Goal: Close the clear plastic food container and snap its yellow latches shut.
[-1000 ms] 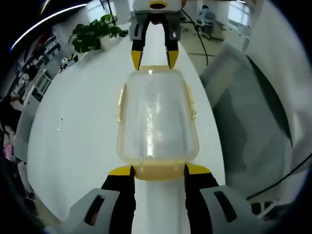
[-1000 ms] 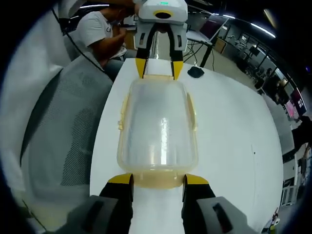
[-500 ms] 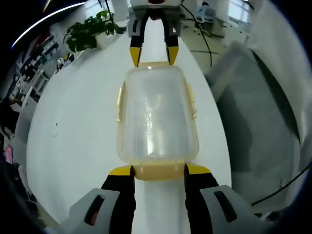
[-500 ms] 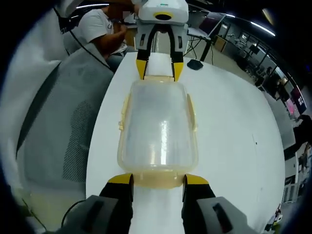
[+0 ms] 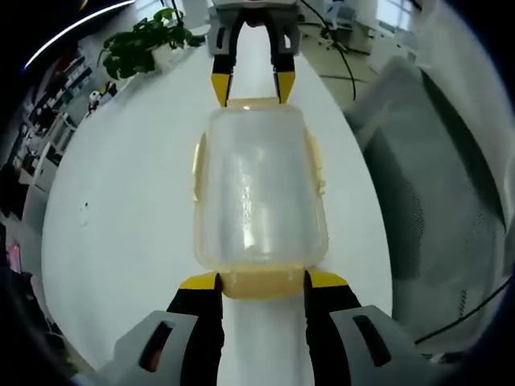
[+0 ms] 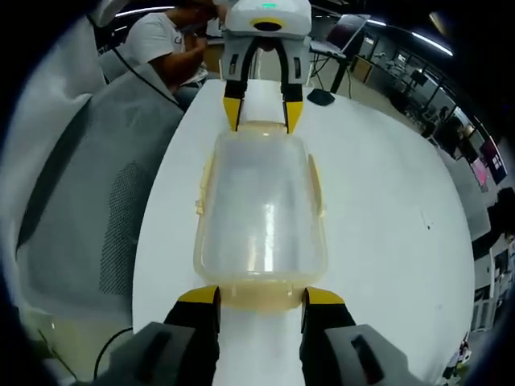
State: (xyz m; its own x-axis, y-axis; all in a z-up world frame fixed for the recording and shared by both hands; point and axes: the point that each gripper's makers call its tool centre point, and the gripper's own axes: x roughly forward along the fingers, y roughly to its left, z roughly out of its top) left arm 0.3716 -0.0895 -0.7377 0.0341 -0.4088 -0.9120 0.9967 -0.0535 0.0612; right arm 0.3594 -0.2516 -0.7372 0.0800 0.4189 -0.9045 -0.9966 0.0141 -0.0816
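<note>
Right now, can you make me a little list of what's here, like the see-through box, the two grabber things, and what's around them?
box: clear plastic food container with its lid on, lying on the white table
end latches: a yellow latch sits between each gripper's jaws
left gripper: jaws on either side of one end latch
right gripper: jaws on either side of the opposite end latch
side latches: yellow side latch, whether snapped cannot be told
nearby: grey mesh chair, green potted plant

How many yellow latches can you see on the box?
4. On the container, one latch sits between the left gripper's tips, one at the right gripper, one on the left side, one on the right side.
</note>
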